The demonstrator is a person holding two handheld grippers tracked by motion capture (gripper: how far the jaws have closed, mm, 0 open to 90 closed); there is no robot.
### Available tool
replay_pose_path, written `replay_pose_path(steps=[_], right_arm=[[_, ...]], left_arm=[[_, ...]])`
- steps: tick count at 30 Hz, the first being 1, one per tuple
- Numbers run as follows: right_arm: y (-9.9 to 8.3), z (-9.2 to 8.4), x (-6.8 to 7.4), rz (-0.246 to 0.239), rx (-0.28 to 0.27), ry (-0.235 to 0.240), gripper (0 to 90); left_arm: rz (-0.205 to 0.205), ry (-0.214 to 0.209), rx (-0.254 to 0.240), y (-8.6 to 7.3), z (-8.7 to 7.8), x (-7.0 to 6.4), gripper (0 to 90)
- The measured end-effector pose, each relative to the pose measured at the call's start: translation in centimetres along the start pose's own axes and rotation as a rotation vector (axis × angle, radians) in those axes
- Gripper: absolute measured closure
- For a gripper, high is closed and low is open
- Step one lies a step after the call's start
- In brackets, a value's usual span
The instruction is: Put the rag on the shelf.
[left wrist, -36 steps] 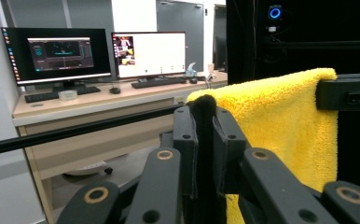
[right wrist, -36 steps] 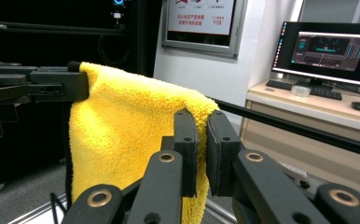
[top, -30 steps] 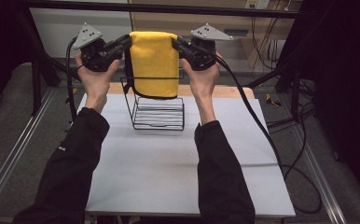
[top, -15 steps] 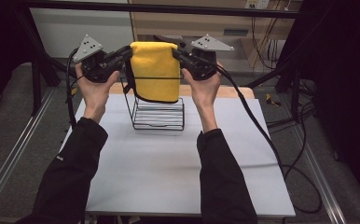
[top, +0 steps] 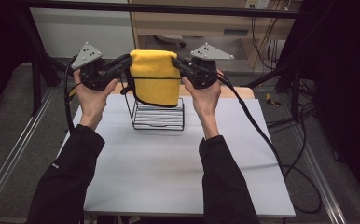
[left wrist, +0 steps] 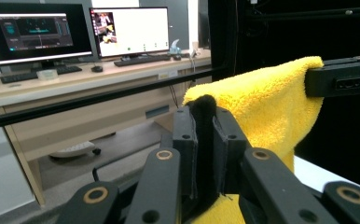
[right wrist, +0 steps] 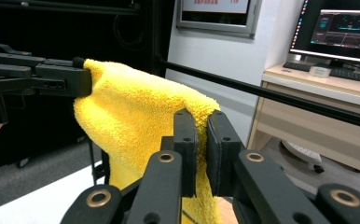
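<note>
A yellow towel (top: 155, 77) with a black trim hangs folded in the air, stretched between both grippers just above a black wire rack (top: 158, 116) on the white table (top: 169, 163). My left gripper (top: 128, 60) is shut on the towel's left top corner; in the left gripper view its jaws (left wrist: 204, 140) pinch the black-edged fold of the towel (left wrist: 262, 107). My right gripper (top: 176, 63) is shut on the right top corner, and the right gripper view shows yellow cloth (right wrist: 136, 107) pressed between its jaws (right wrist: 201, 149). The towel's lower edge hides the rack's upper wires.
A black frame bar (top: 169, 7) runs across behind the table. Beyond it stands a wooden desk (left wrist: 75, 84) with monitors (left wrist: 129, 30) and keyboards. Cables (top: 262, 135) trail off the table's right side. Metal rails flank the table on the floor.
Both hands have come down a little with the towel, which now hangs closer to the wire rack. Both grips look the same.
</note>
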State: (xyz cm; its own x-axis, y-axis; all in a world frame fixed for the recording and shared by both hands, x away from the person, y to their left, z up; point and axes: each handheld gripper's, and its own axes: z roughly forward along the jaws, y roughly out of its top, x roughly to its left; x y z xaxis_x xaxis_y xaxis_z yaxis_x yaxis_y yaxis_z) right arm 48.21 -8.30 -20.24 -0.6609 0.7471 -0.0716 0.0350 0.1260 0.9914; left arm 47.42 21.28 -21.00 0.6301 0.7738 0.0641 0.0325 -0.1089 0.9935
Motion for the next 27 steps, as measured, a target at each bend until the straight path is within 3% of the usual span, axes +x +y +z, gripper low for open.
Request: replay_pose_path(steps=[5, 13, 27], right_arm=[[-0.4, -0.7, 0.5, -0.011, 0.019, 0.017, 83.7], [-1.4, -1.5, 1.2, -0.028, 0.052, 0.044, 83.4], [-3.3, -1.9, 1.6, -0.019, 0.097, 0.077, 83.0]], left_arm=[[-0.006, -0.02, 0.023, -0.4, -0.7, -0.5, 80.4], [0.022, -0.028, 0.059, -1.3, -1.5, -1.4, 80.2], [0.023, -0.05, 0.1, -3.6, -2.0, -1.9, 79.0]])
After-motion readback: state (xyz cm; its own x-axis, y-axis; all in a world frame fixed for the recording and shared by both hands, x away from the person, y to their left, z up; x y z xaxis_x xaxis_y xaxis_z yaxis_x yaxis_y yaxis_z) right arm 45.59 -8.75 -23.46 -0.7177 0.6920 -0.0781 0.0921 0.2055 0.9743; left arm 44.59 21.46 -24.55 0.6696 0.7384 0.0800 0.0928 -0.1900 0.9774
